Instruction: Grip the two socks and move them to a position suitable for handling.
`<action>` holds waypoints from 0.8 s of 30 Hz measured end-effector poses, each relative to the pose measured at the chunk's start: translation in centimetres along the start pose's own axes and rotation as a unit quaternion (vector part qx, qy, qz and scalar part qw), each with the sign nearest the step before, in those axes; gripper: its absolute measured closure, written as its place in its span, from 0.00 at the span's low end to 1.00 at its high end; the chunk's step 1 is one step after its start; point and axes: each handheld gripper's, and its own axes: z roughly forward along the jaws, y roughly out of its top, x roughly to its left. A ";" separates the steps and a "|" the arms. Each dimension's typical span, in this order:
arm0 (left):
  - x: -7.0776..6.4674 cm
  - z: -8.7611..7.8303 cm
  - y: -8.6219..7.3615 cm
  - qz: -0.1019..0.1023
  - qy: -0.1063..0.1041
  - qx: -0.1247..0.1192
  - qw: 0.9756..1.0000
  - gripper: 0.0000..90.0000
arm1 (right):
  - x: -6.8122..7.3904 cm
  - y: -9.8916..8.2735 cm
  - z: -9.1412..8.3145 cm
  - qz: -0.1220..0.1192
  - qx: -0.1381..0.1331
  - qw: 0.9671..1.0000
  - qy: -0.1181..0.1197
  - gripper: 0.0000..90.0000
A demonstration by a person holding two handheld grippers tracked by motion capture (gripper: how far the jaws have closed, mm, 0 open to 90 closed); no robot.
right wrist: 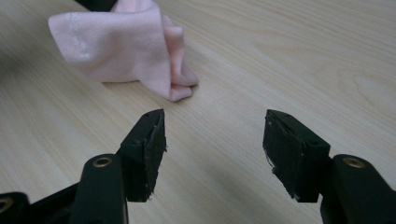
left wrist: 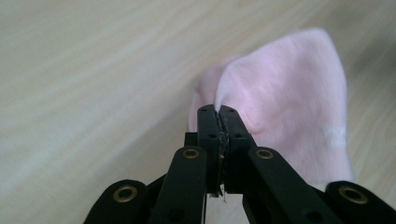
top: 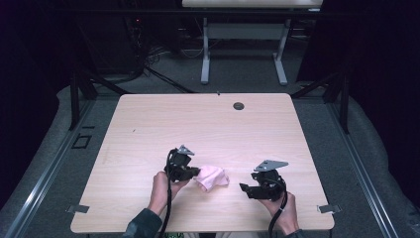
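Leftmost, dark curtains and a grey carpeted floor flank the pale wood-grain table, which has a small round grommet hole near its far edge. On its near half, the left gripper has its fingers pinched tight on the edge of a crumpled pink cloth lying on the table. Right of the cloth and apart from it, the right gripper holds its fingers partly open with nothing between them. Behind stands a white table frame.
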 end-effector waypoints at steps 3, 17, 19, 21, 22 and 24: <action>0.1 -1.0 1.9 0.011 0.007 -0.014 1.000 0.99 | -0.4 -0.3 -0.1 0.006 0.003 1.000 -0.003 0.42; -5.0 -8.7 8.3 0.093 -0.011 -0.113 0.989 0.99 | -1.1 -0.7 -1.4 0.024 -0.007 1.000 -0.003 0.40; -5.9 -9.2 8.4 0.101 -0.018 -0.119 0.988 0.99 | -1.1 -0.6 -1.5 0.019 -0.005 1.000 -0.006 0.40; -6.3 -9.6 8.3 0.101 -0.032 -0.123 0.987 0.99 | -0.9 -0.4 -1.8 0.017 -0.009 1.000 -0.007 0.39; -6.4 -9.7 8.1 0.099 -0.033 -0.124 0.987 0.99 | -0.9 -0.3 -2.0 0.016 -0.008 1.000 -0.007 0.39; -6.4 -9.7 7.5 0.088 -0.050 -0.121 0.987 0.99 | -0.9 -0.4 -2.1 0.014 -0.008 1.000 -0.007 0.39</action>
